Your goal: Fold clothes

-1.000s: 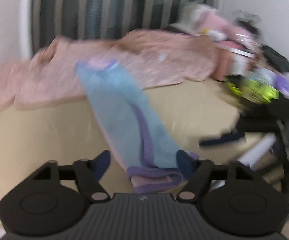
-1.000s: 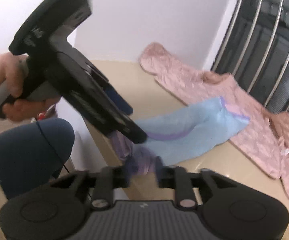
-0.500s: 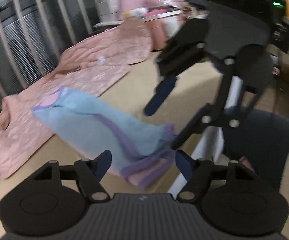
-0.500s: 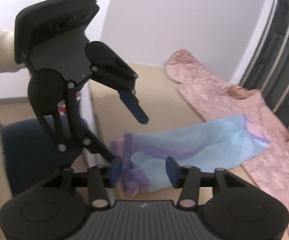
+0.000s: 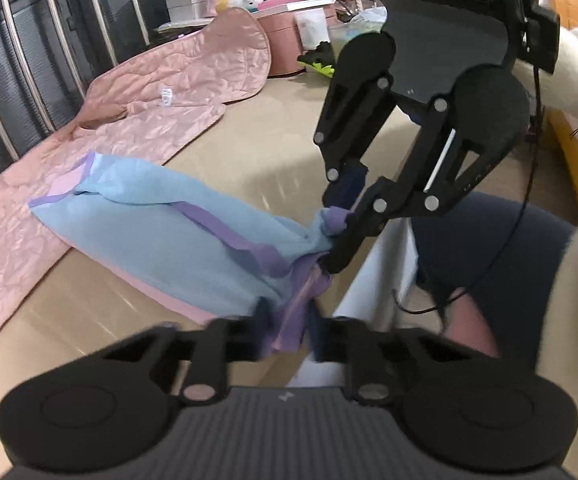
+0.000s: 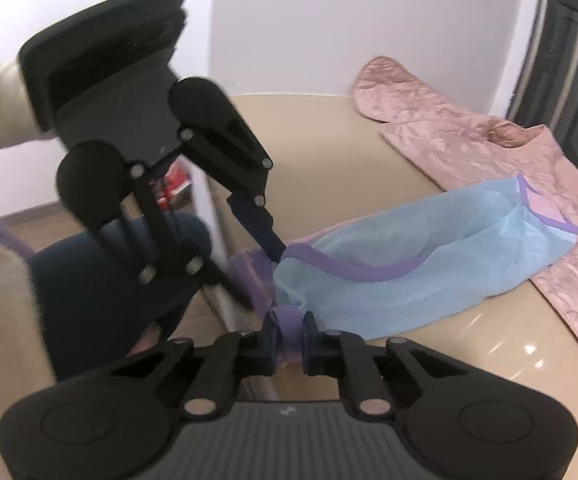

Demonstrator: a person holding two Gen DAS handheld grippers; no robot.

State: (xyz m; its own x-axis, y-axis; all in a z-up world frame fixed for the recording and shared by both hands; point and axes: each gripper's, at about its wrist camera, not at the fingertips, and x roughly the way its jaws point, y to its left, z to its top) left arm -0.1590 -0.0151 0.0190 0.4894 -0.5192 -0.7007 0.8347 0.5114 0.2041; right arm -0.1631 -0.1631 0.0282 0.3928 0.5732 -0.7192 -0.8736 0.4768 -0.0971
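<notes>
A light blue mesh garment (image 5: 161, 232) with purple trim lies along the beige table (image 5: 273, 148), its near end bunched at the table's edge. My left gripper (image 5: 289, 328) is closing on the purple hem, and its pads press on the cloth. In the right wrist view the same garment (image 6: 429, 264) stretches away to the right. My right gripper (image 6: 289, 334) is closing too, pinching a purple fold beside the left gripper (image 6: 263, 276). In the left wrist view the right gripper (image 5: 335, 220) holds the bunched end just above the table corner.
A pink quilted garment (image 5: 161, 112) is spread behind the blue one, along dark metal bars (image 5: 29, 60). Pink boxes and clutter (image 5: 285, 48) fill the far end. The person's dark-trousered knee (image 5: 489, 248) is right beside the table's white edge (image 5: 373, 280).
Both grippers have gone from open around the garment's near end to pinched on its purple hem. The left wrist view swung round, and the right gripper now shows in it.
</notes>
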